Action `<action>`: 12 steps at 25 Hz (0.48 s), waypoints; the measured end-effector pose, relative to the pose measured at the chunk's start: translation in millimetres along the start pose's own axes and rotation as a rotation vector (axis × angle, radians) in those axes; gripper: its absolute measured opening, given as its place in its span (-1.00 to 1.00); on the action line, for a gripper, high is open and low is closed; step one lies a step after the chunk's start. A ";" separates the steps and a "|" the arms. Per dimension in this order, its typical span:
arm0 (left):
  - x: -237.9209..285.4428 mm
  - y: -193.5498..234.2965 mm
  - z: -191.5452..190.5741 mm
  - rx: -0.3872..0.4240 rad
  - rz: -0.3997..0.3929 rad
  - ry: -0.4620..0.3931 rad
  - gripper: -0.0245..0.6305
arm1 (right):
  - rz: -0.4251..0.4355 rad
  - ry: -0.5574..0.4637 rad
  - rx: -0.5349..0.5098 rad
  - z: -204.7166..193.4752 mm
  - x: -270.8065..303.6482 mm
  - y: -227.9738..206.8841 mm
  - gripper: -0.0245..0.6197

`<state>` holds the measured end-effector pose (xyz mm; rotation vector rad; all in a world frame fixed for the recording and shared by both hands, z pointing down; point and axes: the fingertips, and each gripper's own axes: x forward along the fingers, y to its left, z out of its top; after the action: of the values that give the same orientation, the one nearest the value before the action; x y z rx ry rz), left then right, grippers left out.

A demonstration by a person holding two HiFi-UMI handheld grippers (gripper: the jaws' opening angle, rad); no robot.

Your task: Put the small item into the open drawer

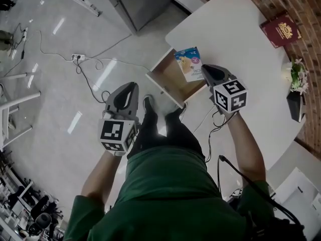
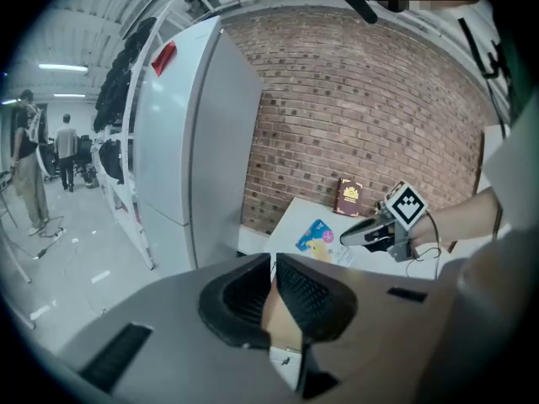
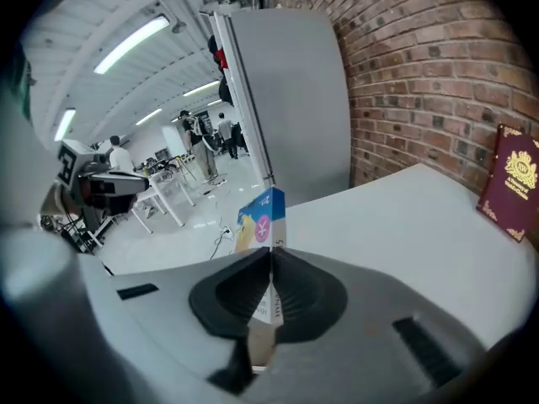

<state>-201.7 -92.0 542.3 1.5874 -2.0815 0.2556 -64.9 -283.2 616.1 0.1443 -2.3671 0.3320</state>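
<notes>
One relation of consequence for the coming move: small box [image 1: 189, 63] directly ahead of the right gripper [image 1: 204, 69], pinched at its near end between jaws closed firmly on it, long axis running from the fingertips away to the far side and a little left. From the head view, positioned over the open drawer [image 1: 161, 88], overlapping its far right corner and the edge of the white table [image 1: 235, 29]; height above the drawer bottom not determinable. In the right gripper view, held edge-on, thin side toward the camera, most of its length projecting past the pads. Judged: a lowering and a release sufficient, perhaps with a slight shift to the near left to clear the table edge. Left gripper [image 1: 128, 87] well apart to the left, over the floor, jaws together on nothing, no evident part in the placement; right hand plainly the nearer. Appearance of the box: flat, thin carton, blue upper part with a pink round mark, yellowish picture below, white side panel with print too fine to read. Probably light and stiff; some risk of leaning against the drawer wall if let go while on edge.
</notes>
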 end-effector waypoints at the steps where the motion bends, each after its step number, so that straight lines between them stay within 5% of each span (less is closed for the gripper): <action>1: -0.9 -0.1 -4.9 -0.005 -0.002 0.012 -0.86 | 0.005 0.012 -0.020 -4.5 4.3 8.8 -0.88; 12: 1.9 5.4 -48.1 -0.028 -0.016 0.078 -0.86 | -0.053 0.121 -0.109 -74.7 61.6 43.3 -0.88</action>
<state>-193.8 -70.8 585.2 1.5524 -2.0034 0.2770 -69.1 -221.3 702.1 0.1313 -2.2509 0.1810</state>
